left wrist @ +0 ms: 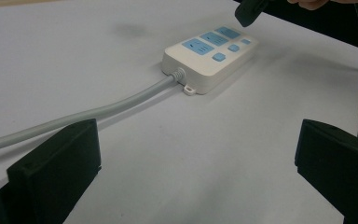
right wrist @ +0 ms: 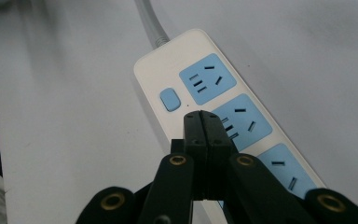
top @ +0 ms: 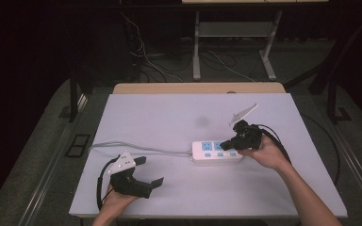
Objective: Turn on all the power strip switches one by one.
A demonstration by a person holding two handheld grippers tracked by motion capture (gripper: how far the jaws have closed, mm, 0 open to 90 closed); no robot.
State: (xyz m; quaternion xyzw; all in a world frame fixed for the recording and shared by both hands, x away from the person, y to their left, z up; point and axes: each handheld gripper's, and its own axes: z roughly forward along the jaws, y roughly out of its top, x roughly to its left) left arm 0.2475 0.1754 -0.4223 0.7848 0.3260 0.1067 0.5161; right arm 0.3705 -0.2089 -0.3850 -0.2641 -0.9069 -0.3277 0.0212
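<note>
While the power strip (top: 217, 151) is lying right of centre on the desk (top: 169, 117), long axis running left to right with its cable (top: 136, 147) trailing off left, the right tongs (right wrist: 201, 122) are hovering over the middle socket, pressed closed, holding nothing. Left tongs (top: 150, 171) are sitting wide open and empty, well apart to the strip's near left. Right hand is judged nearer for any press on the blue switches (right wrist: 169, 99).
</note>
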